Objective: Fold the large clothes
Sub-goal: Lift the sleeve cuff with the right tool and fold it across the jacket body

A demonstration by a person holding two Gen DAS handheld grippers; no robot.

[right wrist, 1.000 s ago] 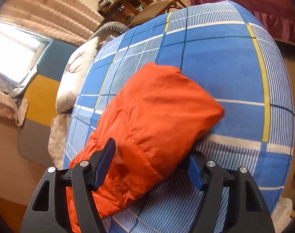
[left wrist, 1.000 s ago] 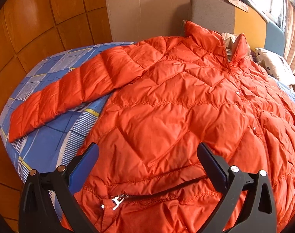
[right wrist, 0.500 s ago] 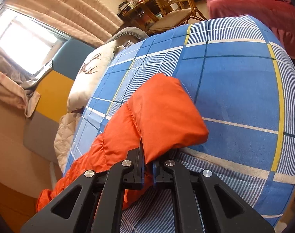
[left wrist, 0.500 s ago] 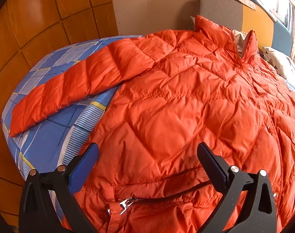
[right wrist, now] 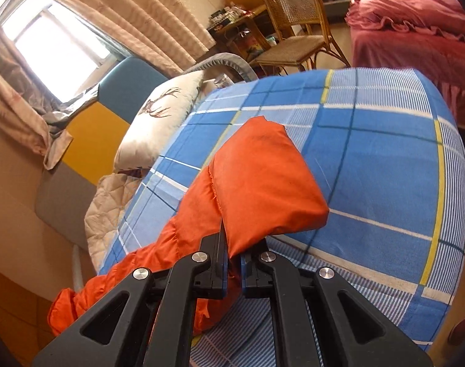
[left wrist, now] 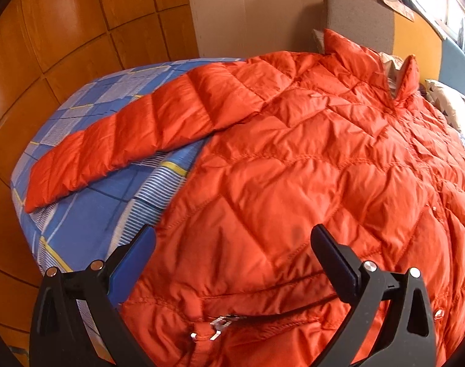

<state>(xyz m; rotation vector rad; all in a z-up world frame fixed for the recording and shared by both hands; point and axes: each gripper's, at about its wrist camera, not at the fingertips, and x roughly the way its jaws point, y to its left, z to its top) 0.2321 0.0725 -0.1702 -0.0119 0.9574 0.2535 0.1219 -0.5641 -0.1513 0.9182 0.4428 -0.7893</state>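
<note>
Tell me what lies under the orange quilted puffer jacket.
The orange quilted puffer jacket lies on a blue plaid bedsheet, visible beside its sleeve. The sheet beneath its body is covered.

My left gripper: matte black plastic frame, triangular cut-outs in both arms, blue pads on inner finger faces, round silver screws near pad roots. My right gripper: same black frame, same cut-outs, four silver screws across knuckles.

Wicker chair, deer-print pillow
</note>
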